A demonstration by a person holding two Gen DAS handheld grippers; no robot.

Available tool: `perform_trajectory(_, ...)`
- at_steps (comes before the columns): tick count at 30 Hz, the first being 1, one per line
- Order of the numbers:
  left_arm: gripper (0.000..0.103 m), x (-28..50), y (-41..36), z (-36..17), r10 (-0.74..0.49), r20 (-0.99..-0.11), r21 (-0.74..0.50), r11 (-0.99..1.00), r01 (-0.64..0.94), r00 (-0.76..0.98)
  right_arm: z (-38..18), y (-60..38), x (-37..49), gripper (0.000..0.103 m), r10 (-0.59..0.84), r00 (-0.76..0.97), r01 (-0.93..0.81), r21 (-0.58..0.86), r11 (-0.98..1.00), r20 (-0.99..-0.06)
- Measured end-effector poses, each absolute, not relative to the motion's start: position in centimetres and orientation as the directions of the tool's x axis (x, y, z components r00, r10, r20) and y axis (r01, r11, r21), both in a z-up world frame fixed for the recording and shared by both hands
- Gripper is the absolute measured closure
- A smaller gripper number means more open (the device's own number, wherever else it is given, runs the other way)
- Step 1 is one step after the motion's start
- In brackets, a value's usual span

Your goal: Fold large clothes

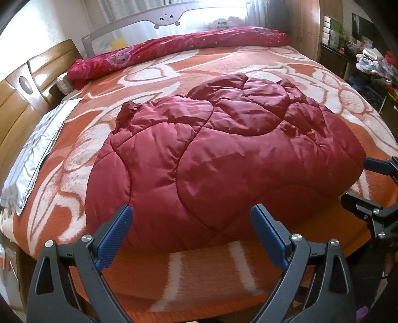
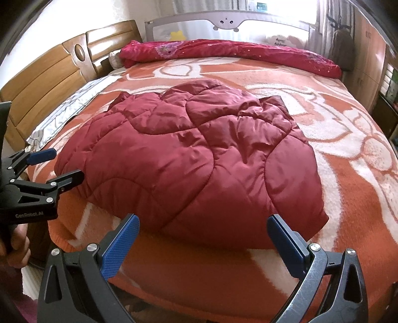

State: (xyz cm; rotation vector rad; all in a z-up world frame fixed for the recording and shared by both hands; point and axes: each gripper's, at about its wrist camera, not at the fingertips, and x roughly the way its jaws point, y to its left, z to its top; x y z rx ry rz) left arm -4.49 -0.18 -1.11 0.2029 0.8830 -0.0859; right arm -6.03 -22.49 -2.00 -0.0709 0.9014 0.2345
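A dark red quilted jacket [image 1: 211,154] lies bunched in a puffy, roughly folded heap on the bed, near its front edge. My left gripper [image 1: 191,211] is open just short of the jacket's near hem, with nothing between its blue pads. In the right wrist view the same jacket [image 2: 189,159] fills the middle. My right gripper [image 2: 204,220] is open in front of its near edge, holding nothing. Each gripper shows in the other's view: the right gripper [image 1: 358,181] at the jacket's right side, the left gripper [image 2: 66,164] at its left, held by a hand [image 2: 17,246].
An orange and white patterned blanket [image 1: 211,273] covers the bed. A rolled red floral quilt [image 1: 174,49] lies along the far side below a grey bed rail [image 1: 169,17]. A grey pillowcase [image 1: 37,154] lies beside the wooden headboard [image 1: 15,104]. Cluttered shelves [image 1: 368,62] stand at the right.
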Motion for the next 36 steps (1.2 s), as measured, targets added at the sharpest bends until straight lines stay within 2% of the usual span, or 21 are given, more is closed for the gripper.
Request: perform_trajectory(36, 0.007, -4.8, -0.9, -0.4, 0.001, -0.76, 0.148, 0.974, 0.172, 0.649, -1.0, -22.6, -6.5, 0.0, 0.176, 0.607, -0.234, 0.038, 0.972, -0.775)
